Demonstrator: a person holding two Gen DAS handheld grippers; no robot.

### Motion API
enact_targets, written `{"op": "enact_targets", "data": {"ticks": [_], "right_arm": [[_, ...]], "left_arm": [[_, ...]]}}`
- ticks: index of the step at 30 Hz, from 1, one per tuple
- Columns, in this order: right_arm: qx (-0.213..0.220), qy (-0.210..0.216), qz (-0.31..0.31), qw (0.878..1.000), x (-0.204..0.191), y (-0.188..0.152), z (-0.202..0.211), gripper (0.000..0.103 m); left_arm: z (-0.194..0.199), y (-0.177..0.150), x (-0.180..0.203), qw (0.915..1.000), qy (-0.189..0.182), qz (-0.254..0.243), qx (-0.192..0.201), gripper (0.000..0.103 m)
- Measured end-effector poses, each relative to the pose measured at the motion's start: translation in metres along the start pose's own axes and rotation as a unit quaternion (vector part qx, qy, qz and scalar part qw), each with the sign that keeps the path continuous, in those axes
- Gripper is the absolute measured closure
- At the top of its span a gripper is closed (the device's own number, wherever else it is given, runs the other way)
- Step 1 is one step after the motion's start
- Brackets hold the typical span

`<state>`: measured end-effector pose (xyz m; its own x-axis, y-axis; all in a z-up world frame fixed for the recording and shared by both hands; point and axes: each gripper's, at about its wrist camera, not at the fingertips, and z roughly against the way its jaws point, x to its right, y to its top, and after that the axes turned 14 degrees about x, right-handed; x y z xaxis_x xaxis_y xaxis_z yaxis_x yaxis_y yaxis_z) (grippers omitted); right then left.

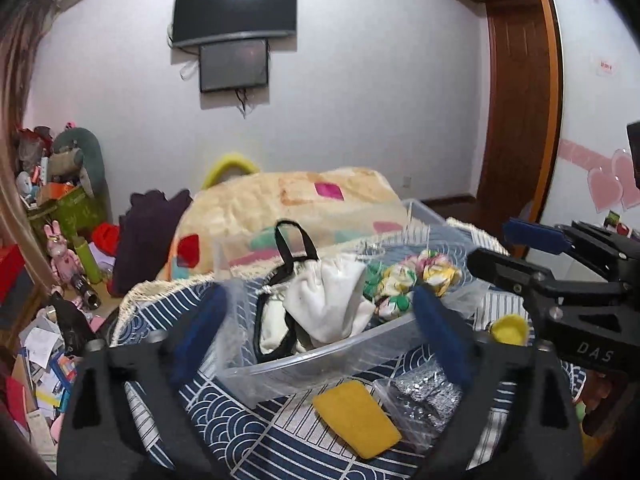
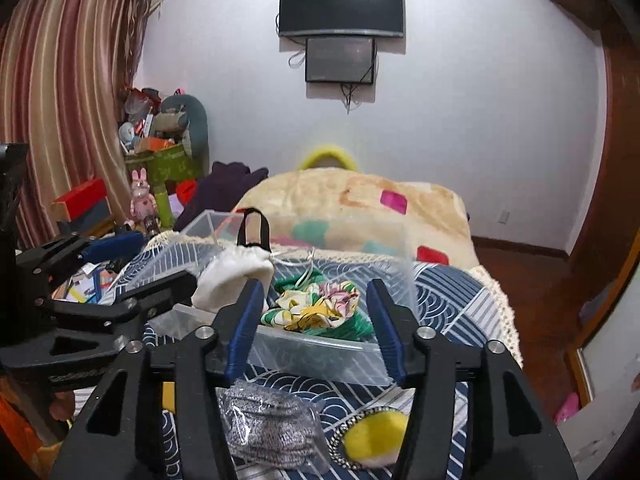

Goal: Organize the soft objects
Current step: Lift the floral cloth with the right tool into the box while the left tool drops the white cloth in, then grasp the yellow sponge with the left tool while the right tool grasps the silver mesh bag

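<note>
The clear plastic box [image 1: 320, 354] sits on the blue wave-pattern cloth [image 1: 224, 420]. Inside are the white drawstring bag [image 1: 328, 300] and flowery scrunchies [image 2: 316, 308], so part looks done. Three things look left: the yellow pad [image 1: 356, 416], the silver mesh packet [image 2: 272, 428] and the yellow puff [image 2: 374, 436], at about 6 o'clock from the box. The left tool [image 1: 320, 320] and right tool [image 2: 316, 320] are spread wide, holding nothing, with the box at 12 o'clock.
</note>
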<state>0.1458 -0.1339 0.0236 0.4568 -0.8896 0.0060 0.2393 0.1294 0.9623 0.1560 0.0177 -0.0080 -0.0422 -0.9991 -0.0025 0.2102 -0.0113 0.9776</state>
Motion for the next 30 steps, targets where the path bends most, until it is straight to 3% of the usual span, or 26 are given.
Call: {"op": "enact_targets", "data": {"ticks": [5,11,21,22,27,30], "right_arm": [[0.019,-0.003,0.008,1.0,-0.003,-0.001,0.016,0.039],[0.012,-0.002,0.003,1.0,-0.008,-0.016,0.023,0.038],[-0.042,0.002,-0.01,0.999,-0.007,-0.058,0.014,0.038],[-0.049,-0.002,-0.012,0.999,-0.006,-0.062,0.013,0.038],[-0.061,-0.004,-0.017,0.998,-0.004,-0.071,0.013,0.038],[-0.063,0.003,-0.015,0.998,-0.007,-0.071,0.012,0.038]], "left_arm": [[0.017,-0.001,0.003,0.9999,0.003,-0.003,0.012,0.002],[0.025,-0.021,0.006,1.0,0.002,-0.004,-0.004,0.002],[0.002,-0.071,0.002,0.9964,-0.013,0.039,-0.074,0.002],[-0.001,-0.076,0.002,0.9956,-0.016,0.044,-0.081,0.004],[-0.012,-0.09,0.003,0.9917,-0.034,0.049,-0.114,0.034],[-0.01,-0.096,-0.004,0.9882,-0.057,0.081,-0.117,0.05]]}}
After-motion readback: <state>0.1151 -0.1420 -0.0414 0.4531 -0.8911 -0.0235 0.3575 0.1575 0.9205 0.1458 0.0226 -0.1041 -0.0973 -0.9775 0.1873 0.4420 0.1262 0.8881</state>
